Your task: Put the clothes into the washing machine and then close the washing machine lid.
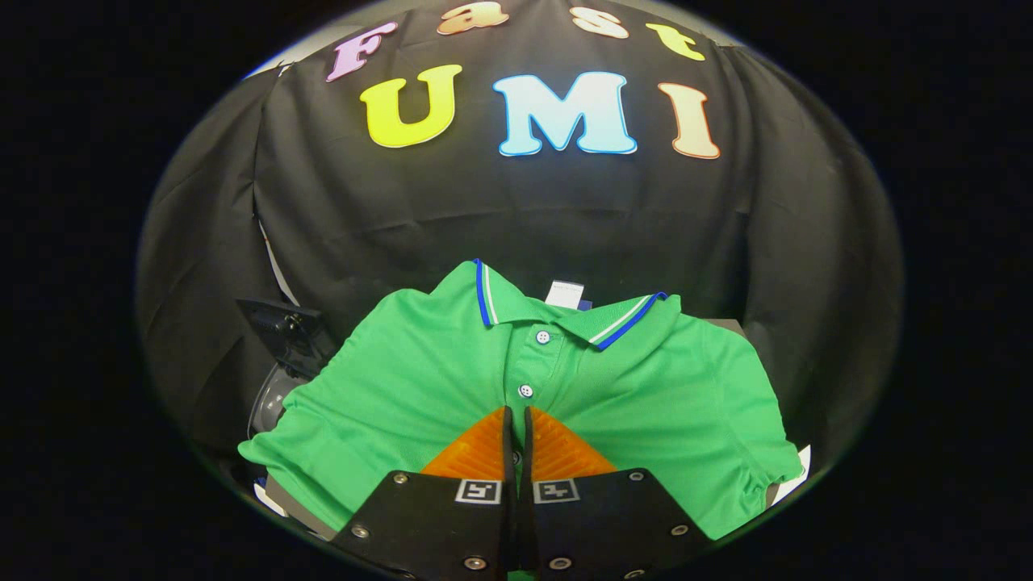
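A green polo shirt (403, 387) with a blue-and-white trimmed collar lies spread flat, front up, with two white buttons on its placket. My gripper (517, 413) hovers over the lower end of the placket. Its orange fingers (472, 452) are pressed almost together, leaving only a thin dark slit, and no fold of cloth is pinched between them. Left of the shirt is part of the washing machine (270, 403), a grey round opening with a dark raised lid (286, 327) above it. The shirt's left sleeve hides part of it.
The shirt rests on a light surface whose edge (795, 476) peeks out past the right sleeve. A white neck label (564, 293) sticks up behind the collar. The black cloth wall rises close behind the shirt and the machine.
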